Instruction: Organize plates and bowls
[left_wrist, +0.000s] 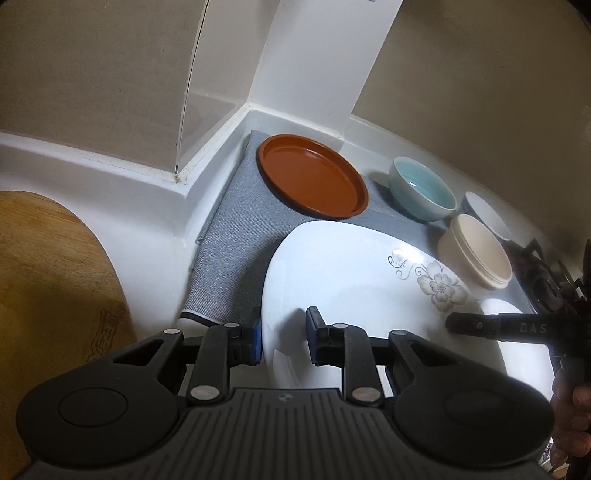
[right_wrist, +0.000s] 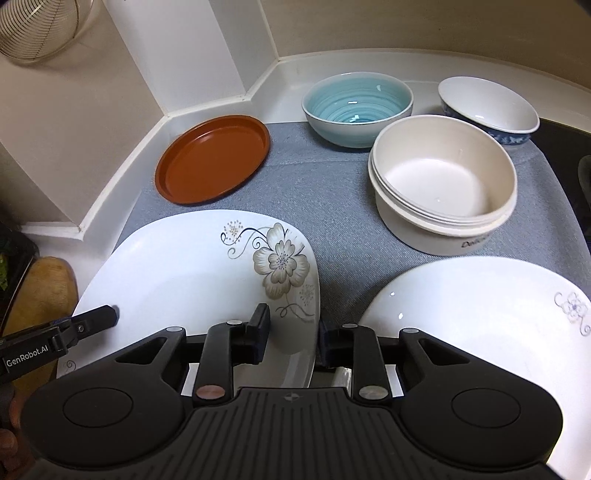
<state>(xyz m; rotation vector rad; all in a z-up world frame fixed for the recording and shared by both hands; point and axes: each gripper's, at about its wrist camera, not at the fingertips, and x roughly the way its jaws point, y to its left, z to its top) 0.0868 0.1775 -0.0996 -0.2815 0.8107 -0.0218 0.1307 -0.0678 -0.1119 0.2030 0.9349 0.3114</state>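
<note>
A white square plate with a grey flower print (right_wrist: 192, 266) is held off the grey mat (right_wrist: 332, 206). My left gripper (left_wrist: 283, 338) straddles its left rim, shut on it. My right gripper (right_wrist: 293, 338) straddles its right rim, shut on it. The same plate fills the left wrist view (left_wrist: 351, 273). A second white flowered plate (right_wrist: 480, 314) lies on the mat at the right. Beyond are a brown round plate (right_wrist: 214, 158), a light blue bowl (right_wrist: 356, 103), a cream bowl stack (right_wrist: 443, 184) and a blue-and-white bowl (right_wrist: 487, 107).
A white raised ledge (right_wrist: 122, 173) and a wall corner border the mat at left and back. A wooden cutting board (left_wrist: 48, 280) lies at the left. A wire strainer (right_wrist: 40, 26) hangs at the top left. A dark stove edge (right_wrist: 576, 140) lies at the right.
</note>
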